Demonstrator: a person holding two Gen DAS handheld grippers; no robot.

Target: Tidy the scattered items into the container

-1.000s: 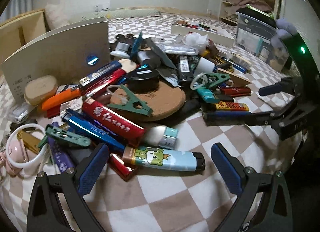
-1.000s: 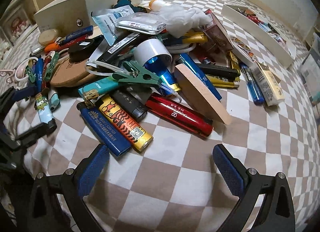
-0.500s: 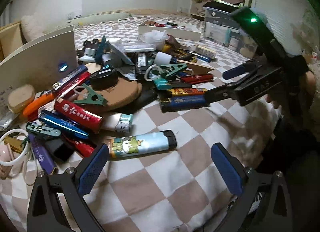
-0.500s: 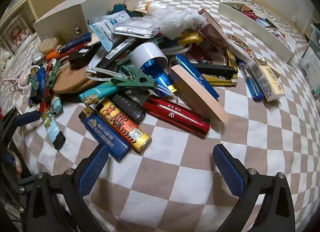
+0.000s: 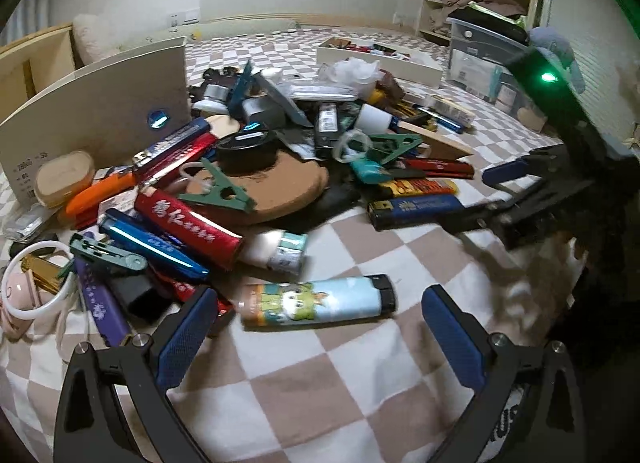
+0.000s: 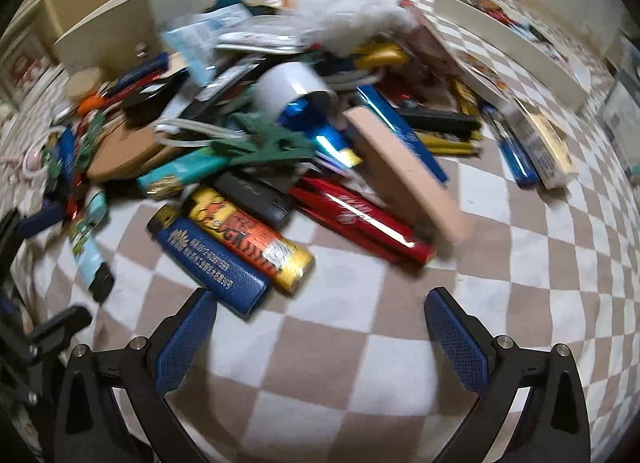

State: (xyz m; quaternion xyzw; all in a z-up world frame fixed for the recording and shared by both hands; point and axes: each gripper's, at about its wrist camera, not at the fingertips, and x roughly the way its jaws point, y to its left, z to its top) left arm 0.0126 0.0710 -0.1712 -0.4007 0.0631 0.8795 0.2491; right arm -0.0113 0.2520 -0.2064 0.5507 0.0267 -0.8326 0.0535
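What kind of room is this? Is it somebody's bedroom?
Probably yes, a bedroom at home. The pile of lighters and clips lies on a checkered sheet like a bed's, with a pillow by the wall and shelves holding folded cloth in the corner.

Lighter (image 5: 316, 304) lying alone at six o'clock of the pile (image 5: 280, 159) (box (image 5: 100, 111) at ten, tray (image 5: 380, 59) at one).

Glossy red lighter (image 6: 362, 219), matt cork disc (image 5: 276, 191), soft checked cloth (image 6: 320, 363)
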